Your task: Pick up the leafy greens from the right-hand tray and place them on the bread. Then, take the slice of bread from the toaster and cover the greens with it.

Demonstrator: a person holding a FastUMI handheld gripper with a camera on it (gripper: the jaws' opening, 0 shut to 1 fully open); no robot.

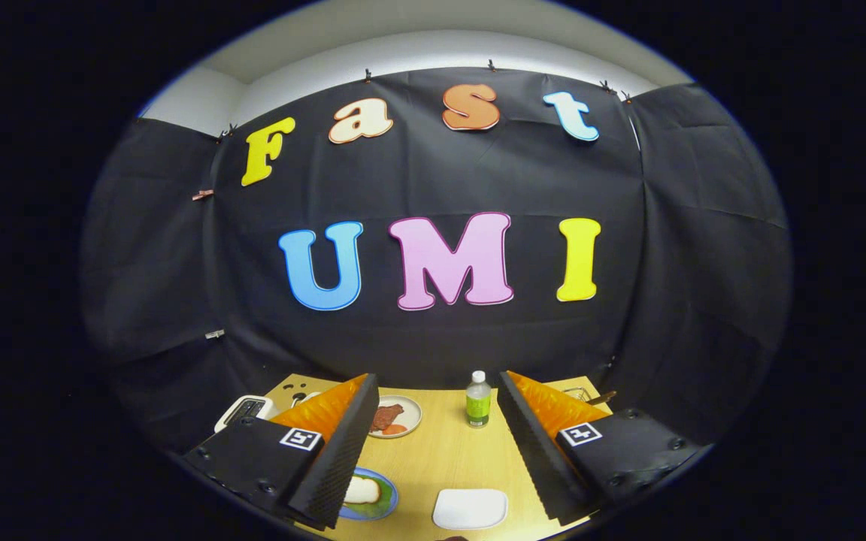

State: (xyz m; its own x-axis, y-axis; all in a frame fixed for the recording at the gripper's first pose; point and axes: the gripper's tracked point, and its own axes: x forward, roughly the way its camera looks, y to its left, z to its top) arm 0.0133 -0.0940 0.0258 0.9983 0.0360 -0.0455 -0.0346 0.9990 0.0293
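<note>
Looking forward along the gripper [438, 451], its fingers stand spread wide with nothing between them above the tabletop [440, 458]. A wire tray [579, 392] peeks past the right finger; I cannot tell the greens there. The bread [362, 491] lies by the left finger, the toaster [245, 410] beyond.

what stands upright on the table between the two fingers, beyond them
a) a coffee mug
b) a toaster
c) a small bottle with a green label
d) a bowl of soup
c: a small bottle with a white cap and green label stands upright on the table, beyond the open tool and between its fingers.
</note>
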